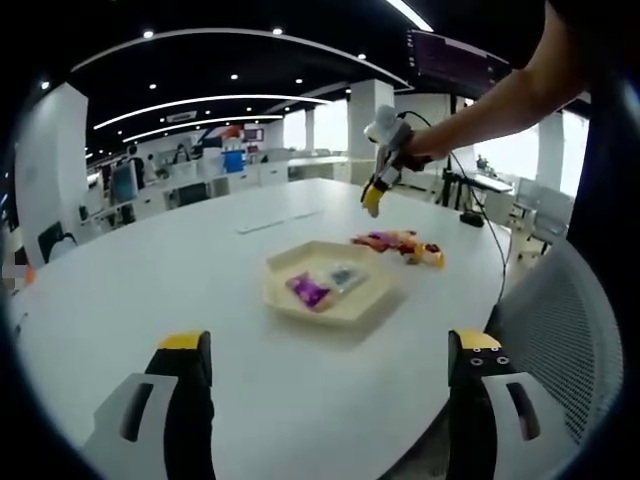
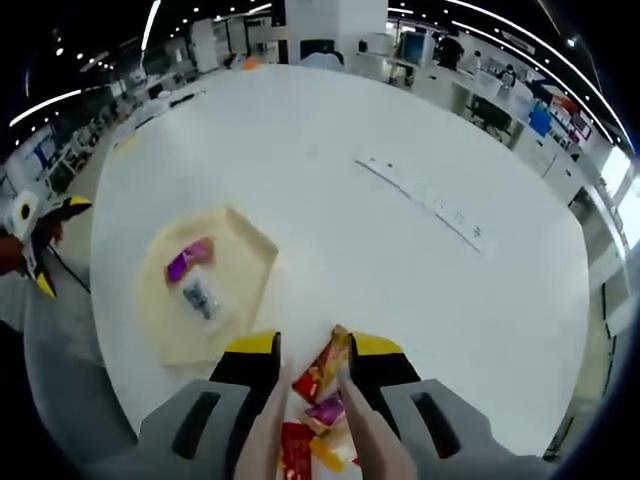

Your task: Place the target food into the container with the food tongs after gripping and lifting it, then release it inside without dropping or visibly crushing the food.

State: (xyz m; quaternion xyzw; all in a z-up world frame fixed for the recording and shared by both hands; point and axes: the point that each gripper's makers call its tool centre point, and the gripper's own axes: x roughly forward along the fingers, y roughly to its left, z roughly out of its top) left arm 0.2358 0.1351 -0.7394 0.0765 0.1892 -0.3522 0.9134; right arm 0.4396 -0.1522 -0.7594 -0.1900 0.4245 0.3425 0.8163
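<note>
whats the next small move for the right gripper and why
Probably lower the tongs and close them on the orange packet. They hang over the snack pile, seemingly holding nothing yet, while the tray already holds two packets.

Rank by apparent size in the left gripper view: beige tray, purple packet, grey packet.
1. beige tray, clearly the largest.
2. purple packet and grey packet, both inside the tray, look about equal, so I do not rank them.

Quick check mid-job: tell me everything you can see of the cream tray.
The cream tray is a shallow, angular-sided dish with a raised rim, plastic-looking, lying flat on the white table. Inside lie a purple packet and a greyish packet, apart from each other. Neither gripper touches it. A pile of snack packets sits beside it, outside the rim.
</note>
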